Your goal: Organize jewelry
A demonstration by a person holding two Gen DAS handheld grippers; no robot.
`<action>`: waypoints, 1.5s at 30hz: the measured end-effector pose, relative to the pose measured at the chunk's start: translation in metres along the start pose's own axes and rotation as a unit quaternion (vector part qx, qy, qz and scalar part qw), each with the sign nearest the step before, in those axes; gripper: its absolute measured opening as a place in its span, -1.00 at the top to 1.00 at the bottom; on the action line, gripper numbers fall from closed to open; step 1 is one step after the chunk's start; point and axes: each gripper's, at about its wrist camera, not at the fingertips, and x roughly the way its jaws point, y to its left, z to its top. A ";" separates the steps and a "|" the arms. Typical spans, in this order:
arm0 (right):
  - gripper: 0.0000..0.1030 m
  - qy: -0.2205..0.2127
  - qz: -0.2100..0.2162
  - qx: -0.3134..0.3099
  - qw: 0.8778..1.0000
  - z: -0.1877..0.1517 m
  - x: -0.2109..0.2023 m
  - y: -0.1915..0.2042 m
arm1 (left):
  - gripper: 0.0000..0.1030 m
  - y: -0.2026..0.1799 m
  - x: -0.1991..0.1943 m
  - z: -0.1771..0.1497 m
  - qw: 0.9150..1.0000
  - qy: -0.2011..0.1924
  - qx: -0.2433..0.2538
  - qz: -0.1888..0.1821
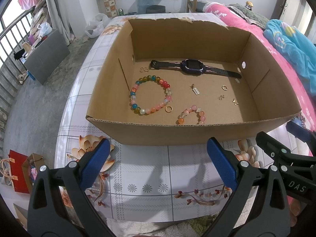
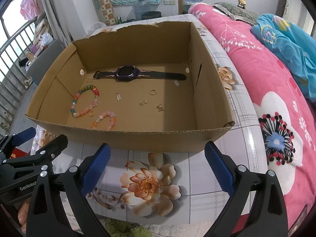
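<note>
An open cardboard box (image 1: 197, 134) (image 2: 138, 140) stands on a floral table. Inside lie a dark watch (image 1: 192, 67) (image 2: 126, 73), a large multicoloured bead bracelet (image 1: 138, 90) (image 2: 78, 96), a small pink bead bracelet (image 1: 201, 114) (image 2: 111, 118), gold rings (image 1: 168, 109) (image 1: 224, 87) (image 2: 152, 92) and small gold charms (image 1: 195, 89) (image 2: 160, 107). My left gripper (image 1: 158, 164) is open and empty, in front of the box's near wall. My right gripper (image 2: 157, 165) is open and empty, also in front of the box. Each gripper shows at the edge of the other's view.
A pink floral quilt (image 2: 266, 79) and blue bedding (image 2: 286, 45) lie right of the table. Left of the table is a concrete floor (image 1: 39, 90) with a grey board, a red bag (image 1: 16, 171) and a railing.
</note>
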 end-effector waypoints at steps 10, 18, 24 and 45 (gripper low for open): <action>-0.82 0.001 0.000 0.001 1.000 0.000 -0.001 0.000 | -0.84 0.000 0.000 0.000 1.000 0.000 0.001 0.000; -0.82 0.001 0.001 0.002 1.000 0.000 -0.001 -0.002 | -0.84 -0.001 0.000 0.000 1.000 0.000 0.000 0.000; -0.82 0.002 0.001 0.002 1.000 0.000 -0.002 -0.003 | -0.84 0.000 0.000 0.000 1.000 0.001 -0.001 -0.001; -0.82 0.001 0.002 0.006 1.000 -0.002 -0.002 -0.005 | -0.84 -0.003 0.001 -0.001 1.000 0.000 0.003 0.002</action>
